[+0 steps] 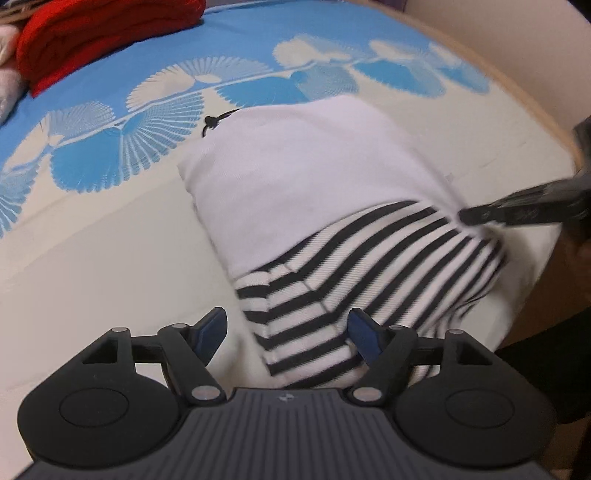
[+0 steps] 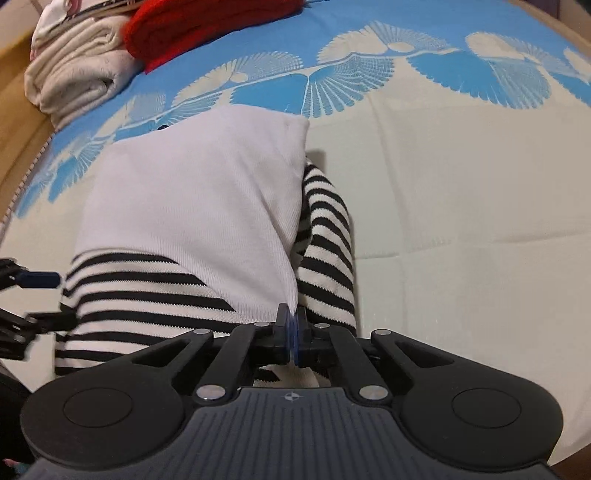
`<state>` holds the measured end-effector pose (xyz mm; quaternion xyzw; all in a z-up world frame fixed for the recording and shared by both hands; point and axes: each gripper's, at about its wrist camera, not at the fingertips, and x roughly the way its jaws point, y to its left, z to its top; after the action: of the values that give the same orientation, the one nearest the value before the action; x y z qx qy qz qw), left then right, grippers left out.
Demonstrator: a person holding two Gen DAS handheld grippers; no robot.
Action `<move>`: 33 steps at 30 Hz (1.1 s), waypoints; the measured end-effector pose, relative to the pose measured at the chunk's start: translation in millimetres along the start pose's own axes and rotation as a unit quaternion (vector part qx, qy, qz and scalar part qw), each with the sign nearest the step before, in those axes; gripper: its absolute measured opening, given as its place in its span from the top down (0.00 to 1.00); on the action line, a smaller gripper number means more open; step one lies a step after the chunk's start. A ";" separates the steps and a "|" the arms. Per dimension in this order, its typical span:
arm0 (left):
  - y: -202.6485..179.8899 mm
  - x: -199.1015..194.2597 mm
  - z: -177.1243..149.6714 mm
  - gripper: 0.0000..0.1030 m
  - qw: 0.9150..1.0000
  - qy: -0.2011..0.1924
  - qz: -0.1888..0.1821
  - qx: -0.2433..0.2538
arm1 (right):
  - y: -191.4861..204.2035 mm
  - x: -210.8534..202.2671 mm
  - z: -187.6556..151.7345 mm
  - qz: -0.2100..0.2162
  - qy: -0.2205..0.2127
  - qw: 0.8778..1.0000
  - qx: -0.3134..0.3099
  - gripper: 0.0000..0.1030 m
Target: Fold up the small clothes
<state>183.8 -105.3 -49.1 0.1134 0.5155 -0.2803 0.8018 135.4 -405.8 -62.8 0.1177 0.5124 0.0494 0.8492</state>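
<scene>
A small garment (image 2: 192, 206) lies on the bed, near its front edge. Its upper part is plain white, and its lower part has black and white stripes. One striped sleeve (image 2: 327, 251) lies along the right side of the white part, partly under it. At the far edge of the white part, a small black cord (image 1: 218, 120) sticks out onto the sheet.

The right gripper (image 2: 294, 334) has its two blue pads pressed together on the lower right corner of the white cloth, and the fabric runs up from between them in a narrow fold. In the left wrist view it comes in from the right side and is blurred.

The left gripper (image 1: 288, 334) stands with its fingers well apart over the striped bottom edge of the garment. The cloth lies between the fingers, but the pads do not press on it.

The bed sheet (image 2: 461, 192) is cream at the front and blue with a pattern of white fans further back. At the far left corner, there is a folded red cloth (image 2: 207, 26), and just beside it a pile of folded cream towels (image 2: 77, 74).
</scene>
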 end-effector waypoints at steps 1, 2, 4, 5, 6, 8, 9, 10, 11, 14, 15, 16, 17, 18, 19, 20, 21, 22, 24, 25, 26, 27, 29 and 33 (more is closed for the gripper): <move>-2.4 3.8 -4.2 0.24 1.000 0.017 -0.007 0.007 | 1.2 0.6 0.2 -0.005 0.000 1.000 -0.005 1.00; -7.3 13.1 -12.0 0.24 0.998 0.045 0.002 0.032 | 1.1 0.4 0.0 -0.004 0.001 1.000 -0.006 1.00; -12.5 23.8 -23.0 0.22 0.994 0.078 0.018 0.072 | -0.3 -1.3 -1.3 -0.005 0.003 1.000 -0.007 1.00; -11.8 22.9 -23.3 0.22 0.994 0.081 0.014 0.074 | 0.9 -0.5 -2.0 -0.005 0.007 1.000 -0.015 1.00; -9.2 19.7 -21.7 0.23 0.994 0.080 0.009 0.071 | 3.0 0.4 -2.9 -0.006 0.011 1.000 -0.023 1.00; 1.4 8.9 -16.3 0.26 0.996 0.070 -0.009 0.056 | 6.4 2.0 -2.2 -0.011 0.017 0.999 -0.036 1.00; 10.1 3.2 -12.3 0.26 0.998 0.057 -0.016 0.038 | 7.5 2.9 -3.1 -0.007 0.024 0.999 -0.037 1.00; 21.6 -4.1 -6.7 0.26 0.999 0.037 -0.026 0.010 | 7.9 2.3 -2.0 -0.005 0.028 0.999 -0.033 1.00; 33.6 -11.1 -1.0 0.25 0.999 0.017 -0.039 -0.022 | 8.8 -1.1 -0.1 -0.003 0.021 0.999 -0.029 0.99; 70.8 -16.3 12.9 0.24 0.990 -0.023 -0.065 -0.123 | 11.5 -20.9 9.0 0.022 -0.034 0.999 -0.005 0.86; 82.4 -12.2 15.9 0.24 0.985 -0.027 -0.071 -0.154 | 10.6 -24.3 10.8 0.031 -0.048 0.998 0.007 0.60; 92.1 -6.3 17.8 0.24 0.980 -0.027 -0.076 -0.181 | 8.8 -25.1 13.1 0.034 -0.055 0.998 0.021 0.46; 100.0 0.1 18.9 0.24 0.975 -0.027 -0.080 -0.205 | 8.0 -22.2 15.8 0.026 -0.058 0.997 0.033 0.34; 107.8 7.6 19.8 0.24 0.969 -0.025 -0.084 -0.230 | 8.4 -17.0 18.9 0.013 -0.055 0.998 0.038 0.36; 113.8 15.5 20.7 0.24 0.964 -0.021 -0.087 -0.251 | 9.2 -9.5 22.7 0.000 -0.049 0.998 0.041 0.36; 120.0 24.3 21.7 0.24 0.957 -0.014 -0.091 -0.275 | 8.9 -1.7 26.1 -0.005 -0.041 0.998 0.044 0.36; 123.5 31.7 26.1 0.24 0.952 -0.012 -0.099 -0.289 | 8.0 4.9 29.2 -0.008 -0.034 0.998 0.050 0.36; 127.0 38.7 27.5 0.23 0.947 -0.015 -0.111 -0.299 | 6.5 12.9 32.4 -0.009 -0.025 0.998 0.058 0.36; 129.4 53.4 27.4 0.22 0.939 -0.014 -0.134 -0.317 | 2.5 25.7 35.2 -0.007 -0.008 0.998 0.069 0.36; 129.2 60.8 26.9 0.21 0.934 -0.008 -0.141 -0.328 | 1.0 30.6 36.4 -0.003 -0.003 0.997 0.075 0.36; 128.9 68.3 27.1 0.19 0.930 -0.003 -0.150 -0.336 | 0.2 34.2 36.9 -0.001 0.001 0.997 0.079 0.36; 129.3 74.9 26.6 0.19 0.926 -0.002 -0.159 -0.343 | -0.7 37.8 37.7 0.002 0.004 0.997 0.082 0.37; 132.6 84.8 29.2 0.21 0.919 -0.008 -0.175 -0.353 | -5.6 42.3 38.1 0.013 0.009 0.995 0.094 0.46; 113.6 69.1 51.7 0.59 0.948 -0.036 -0.136 -0.285 | -5.7 37.6 38.9 0.028 -0.002 0.994 0.106 0.90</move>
<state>309.1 -59.8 -99.8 -0.2011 0.5550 -0.2318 0.7732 187.1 -409.4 -79.1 0.2215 0.5094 0.0183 0.8313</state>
